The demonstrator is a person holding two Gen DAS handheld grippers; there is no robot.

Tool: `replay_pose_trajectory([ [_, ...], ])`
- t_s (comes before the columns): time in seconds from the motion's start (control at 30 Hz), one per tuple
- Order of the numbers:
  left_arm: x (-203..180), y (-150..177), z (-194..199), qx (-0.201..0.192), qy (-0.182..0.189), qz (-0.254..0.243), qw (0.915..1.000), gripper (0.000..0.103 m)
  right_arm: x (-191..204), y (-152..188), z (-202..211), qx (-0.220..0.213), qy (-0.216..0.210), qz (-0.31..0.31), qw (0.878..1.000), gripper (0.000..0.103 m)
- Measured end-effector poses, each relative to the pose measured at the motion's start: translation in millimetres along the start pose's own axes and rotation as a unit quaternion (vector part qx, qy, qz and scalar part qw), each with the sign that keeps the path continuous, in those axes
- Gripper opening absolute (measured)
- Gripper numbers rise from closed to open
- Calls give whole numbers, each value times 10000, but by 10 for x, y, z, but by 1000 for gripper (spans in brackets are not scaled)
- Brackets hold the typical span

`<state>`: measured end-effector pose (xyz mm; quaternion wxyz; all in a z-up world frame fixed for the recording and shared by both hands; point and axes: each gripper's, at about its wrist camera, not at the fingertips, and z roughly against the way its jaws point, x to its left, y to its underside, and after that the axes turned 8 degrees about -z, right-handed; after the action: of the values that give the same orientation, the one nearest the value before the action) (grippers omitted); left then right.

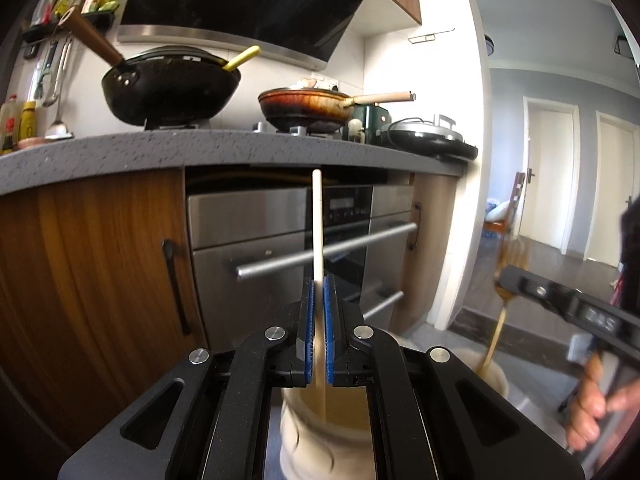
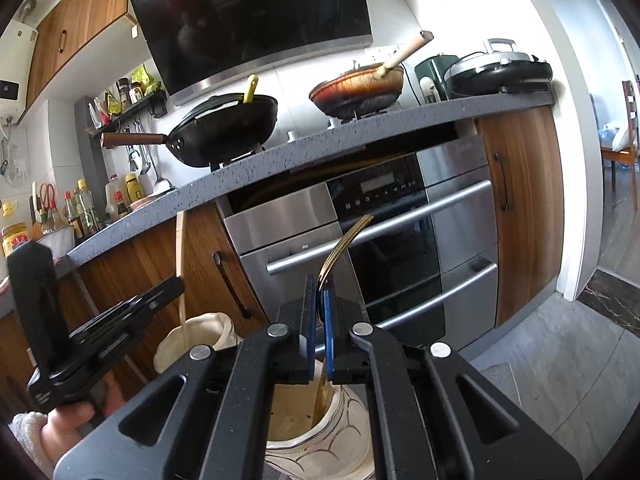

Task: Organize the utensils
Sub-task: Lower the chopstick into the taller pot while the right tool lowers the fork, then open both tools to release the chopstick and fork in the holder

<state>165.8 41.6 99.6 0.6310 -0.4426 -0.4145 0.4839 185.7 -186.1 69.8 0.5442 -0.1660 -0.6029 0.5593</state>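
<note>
a: two jars, two tools, both mid-drop. left gripper (image 1: 319,330) is clamped on the chopstick (image 1: 317,224), whose lower end is inside the left jar (image 1: 308,432).

b: and the right gripper (image 2: 319,334) is pinched on the fork (image 2: 344,246), handle already in the right jar (image 2: 320,428).

a: risk, i'd say: each tool stands tall and leans. let go early and it may tip the jar or flop over the rim.

b: also the jars stand close together. one gripper swinging sideways could knock the other jar.
</note>
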Motion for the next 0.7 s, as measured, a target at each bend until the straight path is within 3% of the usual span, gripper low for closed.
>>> replay_pose_trajectory([
  [0.4, 31, 72, 57, 484, -365, -159, 9980, 10, -62, -20, -14, 81, 150, -126, 9998, 6],
  [0.43, 35, 67, 69, 493, -392, -160, 9979, 14, -60, -21, -12, 93, 158, -128, 9998, 10],
  [0.5, 43, 48, 108, 495, -451, -155, 9976, 21, -57, -24, 12, 71, 115, -157, 9998, 36],
  [0.57, 42, 26, 147, 494, -468, -134, 9976, 38, -51, -31, 50, 31, 77, -154, 9998, 44],
  [0.63, 48, -5, 201, 481, -459, -109, 9977, 39, -52, -49, 87, 46, 74, -153, 9998, 50],
  [0.7, 35, -29, 249, 496, -475, -132, 9976, 42, -69, -69, 127, 55, 87, -223, 9997, 72],
])
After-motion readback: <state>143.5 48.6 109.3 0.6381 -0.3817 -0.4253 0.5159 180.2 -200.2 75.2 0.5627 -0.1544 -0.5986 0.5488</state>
